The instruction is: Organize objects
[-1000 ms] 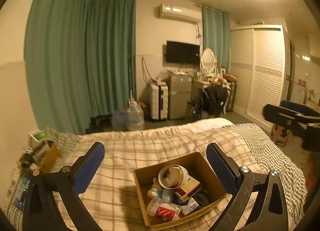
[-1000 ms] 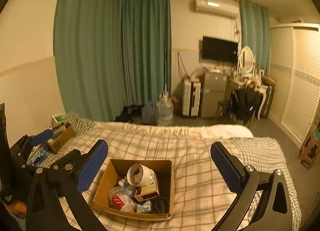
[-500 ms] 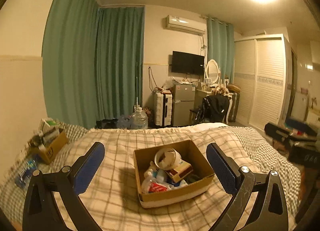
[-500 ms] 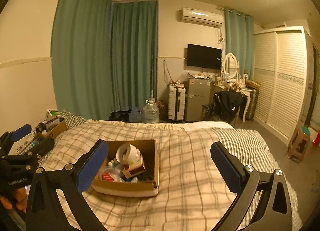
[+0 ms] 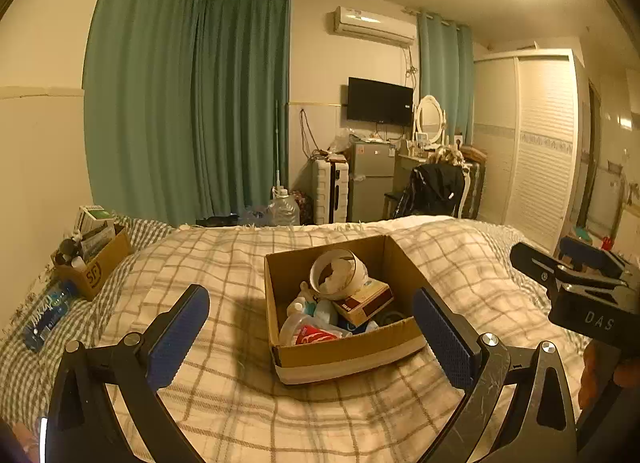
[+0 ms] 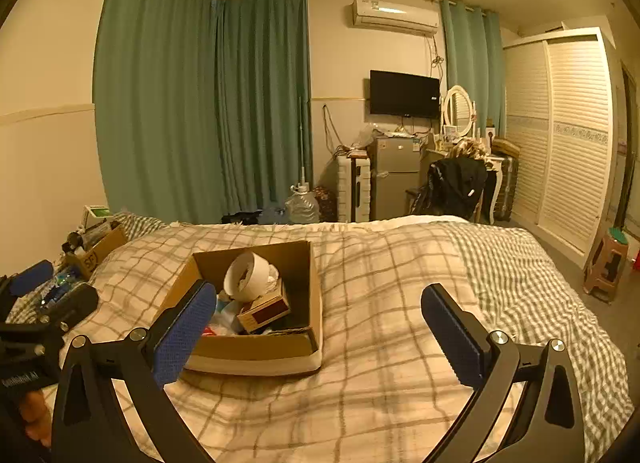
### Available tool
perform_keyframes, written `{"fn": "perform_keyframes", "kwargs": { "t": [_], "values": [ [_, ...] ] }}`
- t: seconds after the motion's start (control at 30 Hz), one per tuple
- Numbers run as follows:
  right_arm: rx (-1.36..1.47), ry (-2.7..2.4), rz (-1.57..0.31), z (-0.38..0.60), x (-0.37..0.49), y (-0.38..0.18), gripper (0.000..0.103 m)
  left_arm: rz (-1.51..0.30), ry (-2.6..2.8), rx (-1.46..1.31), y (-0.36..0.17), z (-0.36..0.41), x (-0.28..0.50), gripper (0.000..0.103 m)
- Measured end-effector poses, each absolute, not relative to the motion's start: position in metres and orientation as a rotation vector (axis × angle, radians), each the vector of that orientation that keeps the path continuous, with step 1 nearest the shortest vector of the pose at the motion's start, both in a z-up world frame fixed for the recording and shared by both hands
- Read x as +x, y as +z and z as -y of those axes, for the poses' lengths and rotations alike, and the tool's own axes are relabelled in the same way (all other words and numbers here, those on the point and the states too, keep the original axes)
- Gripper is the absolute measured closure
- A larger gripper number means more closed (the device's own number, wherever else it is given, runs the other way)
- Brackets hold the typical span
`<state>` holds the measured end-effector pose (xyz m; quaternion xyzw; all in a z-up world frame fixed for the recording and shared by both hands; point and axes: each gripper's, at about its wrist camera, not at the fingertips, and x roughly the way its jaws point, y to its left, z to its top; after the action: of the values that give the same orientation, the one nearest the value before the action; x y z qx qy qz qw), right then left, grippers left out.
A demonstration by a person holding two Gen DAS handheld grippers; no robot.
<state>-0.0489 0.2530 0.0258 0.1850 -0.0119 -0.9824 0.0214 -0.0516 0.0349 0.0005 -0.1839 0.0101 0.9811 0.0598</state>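
Far left on the bed, a small box and a bottle are parked near the edge, so a bump could roll the bottle off. The left gripper is held with jaws wide apart, nothing in them. Mid-bed, the box is stuffed; the cup lies tipped on top and could be knocked out on the soft quilt. The right gripper is spread too, empty. Compared with a second ago, the box is seen lower and closer.
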Motion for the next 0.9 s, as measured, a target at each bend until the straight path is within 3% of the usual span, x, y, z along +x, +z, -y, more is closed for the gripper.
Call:
{"fn": "perform_keyframes", "kwargs": {
  "t": [0.9],
  "values": [
    [0.584,-3.04,0.024,-0.2479,-0.0484,0.0246,0.0,0.02,2.988,-0.596,0.0003,-0.0278,-0.0541,0.0]
  ]
}}
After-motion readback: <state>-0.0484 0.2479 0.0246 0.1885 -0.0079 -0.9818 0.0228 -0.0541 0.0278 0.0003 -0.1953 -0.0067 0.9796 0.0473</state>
